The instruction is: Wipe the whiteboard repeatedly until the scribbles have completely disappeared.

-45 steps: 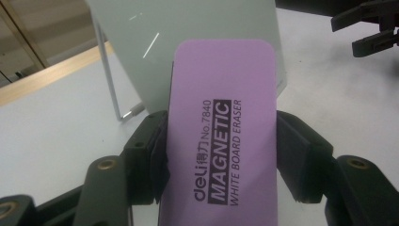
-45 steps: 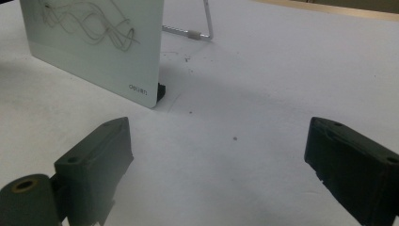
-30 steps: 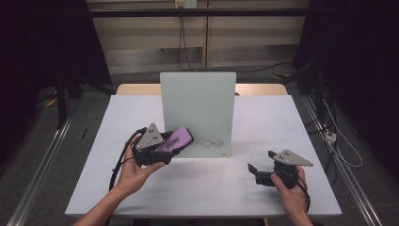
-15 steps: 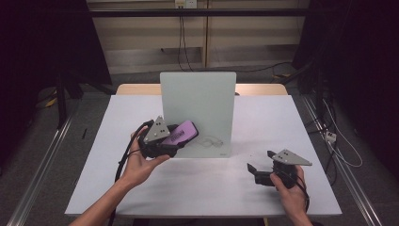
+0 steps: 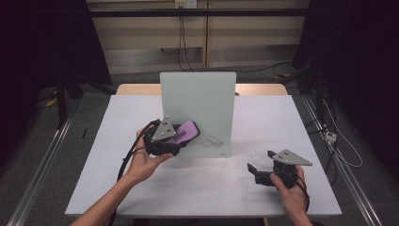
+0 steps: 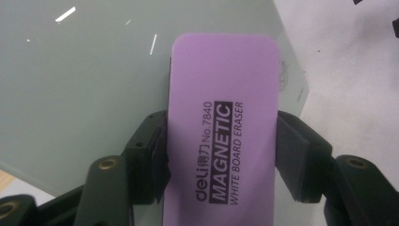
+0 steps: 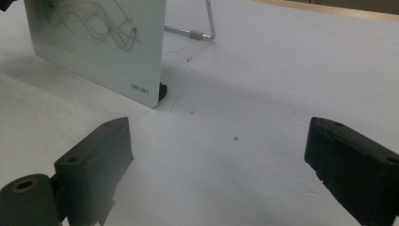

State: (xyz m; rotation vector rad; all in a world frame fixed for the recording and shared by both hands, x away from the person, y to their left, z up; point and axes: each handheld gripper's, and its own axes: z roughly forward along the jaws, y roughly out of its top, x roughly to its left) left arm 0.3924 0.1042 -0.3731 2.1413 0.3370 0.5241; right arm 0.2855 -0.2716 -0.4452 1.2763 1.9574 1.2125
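left gripper [image 5: 181, 136] is clamped on a purple eraser [image 5: 187, 133], one black jaw pressing each long edge; in the left gripper view the eraser [image 6: 221, 136] stands lengthwise between the jaws, its printed face toward the camera, reading "magnetic white board eraser". the eraser's far end lies against the front of a small upright whiteboard [image 5: 197, 103], at the lower left part of the board face, just left of a patch of grey scribble [image 5: 212, 140]. whether the eraser's pad presses flat on the board or only its tip touches, cannot tell. the left hand [image 5: 143, 162] holds the gripper from below, its cable looping down along the forearm. the whiteboard stands near the middle of the white desk [image 5: 263, 188], leaning slightly back; in the right gripper view its lower corner [image 7: 141, 84] shows a small printed logo, a black foot at the bottom edge, and a metal wire stand [image 7: 202, 30] behind it. the same view shows dark wavy pen lines [image 7: 94, 21] on the upper part of the board face. right gripper [image 5: 258, 170] rests low at the near right of the desk, well apart from the board, held by the right hand [image 5: 289, 190]. its jaws stand wide apart with bare desk surface between them, gripping nothing; they point toward the board's lower right corner. a few small dark specks lie on the desk between the right gripper and the board.
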